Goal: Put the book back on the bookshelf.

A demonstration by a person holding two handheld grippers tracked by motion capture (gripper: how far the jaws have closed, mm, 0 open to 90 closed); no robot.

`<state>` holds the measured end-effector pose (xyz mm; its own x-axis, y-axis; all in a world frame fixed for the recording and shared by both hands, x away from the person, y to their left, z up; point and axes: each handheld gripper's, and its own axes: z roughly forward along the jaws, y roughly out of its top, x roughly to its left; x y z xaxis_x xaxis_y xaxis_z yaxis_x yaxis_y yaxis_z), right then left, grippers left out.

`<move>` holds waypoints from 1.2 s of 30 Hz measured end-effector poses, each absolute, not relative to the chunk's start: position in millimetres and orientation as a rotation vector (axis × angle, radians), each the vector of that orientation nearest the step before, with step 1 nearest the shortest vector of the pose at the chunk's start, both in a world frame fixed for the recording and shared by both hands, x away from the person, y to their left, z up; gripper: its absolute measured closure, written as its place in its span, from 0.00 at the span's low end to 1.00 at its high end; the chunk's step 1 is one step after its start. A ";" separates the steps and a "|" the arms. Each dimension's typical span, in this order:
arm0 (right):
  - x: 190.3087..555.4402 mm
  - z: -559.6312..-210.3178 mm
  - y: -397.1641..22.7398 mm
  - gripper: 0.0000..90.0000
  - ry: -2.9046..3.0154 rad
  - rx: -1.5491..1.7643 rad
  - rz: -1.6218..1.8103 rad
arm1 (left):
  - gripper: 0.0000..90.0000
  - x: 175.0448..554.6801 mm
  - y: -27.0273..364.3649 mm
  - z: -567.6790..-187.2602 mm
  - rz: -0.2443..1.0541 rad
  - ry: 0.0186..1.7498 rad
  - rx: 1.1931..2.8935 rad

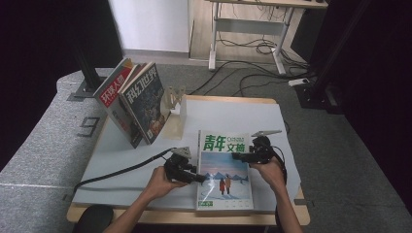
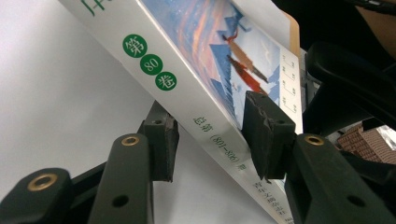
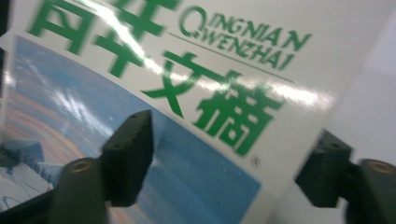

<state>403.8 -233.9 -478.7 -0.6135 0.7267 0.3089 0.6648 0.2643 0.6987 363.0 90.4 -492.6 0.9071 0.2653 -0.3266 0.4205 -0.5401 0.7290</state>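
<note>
Green-titled magazine [image 2: 196,88] spine between left fingers [image 2: 264,135]

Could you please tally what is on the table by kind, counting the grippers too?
Books: 3, namely the green-titled book lying flat, plus a red book and a dark book leaning on the stand.
Stands: 1, the clear stand.
Grippers: 2, the left gripper and the right gripper.
Total: 6.
</note>
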 end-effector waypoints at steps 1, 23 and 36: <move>405.5 -485.2 -236.5 0.20 2.461 1.361 1.303 | 0.63 362.7 90.8 -492.0 -0.219 0.480 2.171; 411.9 -500.0 -249.1 0.46 2.463 1.435 1.512 | 0.65 361.9 97.0 -489.8 -0.239 0.429 2.155; 401.2 -477.6 -250.3 0.64 2.371 1.353 1.479 | 0.69 370.5 103.2 -481.1 -0.252 0.466 2.129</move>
<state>401.2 -250.3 -477.6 -0.6197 0.6831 0.3865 0.6476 0.1669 0.7435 370.5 103.2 -481.1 0.9075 0.2333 -0.3494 0.4201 -0.5120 0.7492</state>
